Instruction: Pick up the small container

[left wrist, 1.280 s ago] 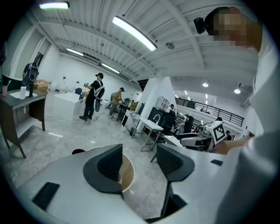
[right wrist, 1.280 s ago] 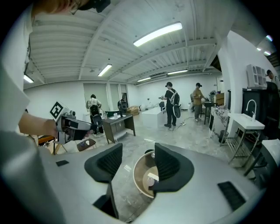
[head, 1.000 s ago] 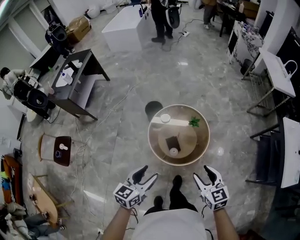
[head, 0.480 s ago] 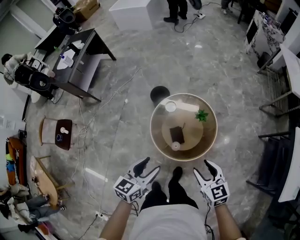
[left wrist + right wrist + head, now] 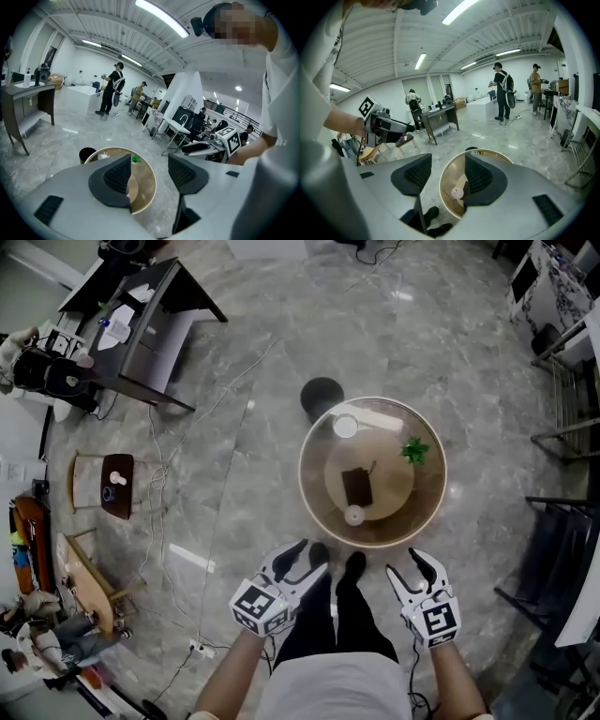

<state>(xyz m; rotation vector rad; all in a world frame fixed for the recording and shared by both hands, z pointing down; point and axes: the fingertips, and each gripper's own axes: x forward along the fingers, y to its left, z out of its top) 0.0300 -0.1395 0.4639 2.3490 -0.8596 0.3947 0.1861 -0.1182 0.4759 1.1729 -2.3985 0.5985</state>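
Clerk: Head view, first entry?
Keeper: One round desk (image 5: pixel 302 474) on a grey marble floor. The small container (image 5: pixel 353 515), white, stands on it near the edge closest to the person, just beside a dark flat item (image 5: pixel 356 487). A green plant (image 5: pixel 414 449) and a white cup (image 5: pixel 345 426) sit on the far half. A black bin (image 5: pixel 322 397) stands on the floor beyond the desk.
Clerk: Claws in that view?
Keeper: The left claw (image 5: pixel 307 559) and the right claw (image 5: pixel 406 565) are both over the floor, short of the desk and well apart from the container.
Clerk: Left gripper view?
Keeper: The left claw (image 5: pixel 149 161) is spread with nothing between its jaws. The desk and plant lie beyond it.
Clerk: Right gripper view?
Keeper: The right claw (image 5: pixel 447 164) is spread and empty. The container (image 5: pixel 457 192) shows through the gap, on the desk beyond.
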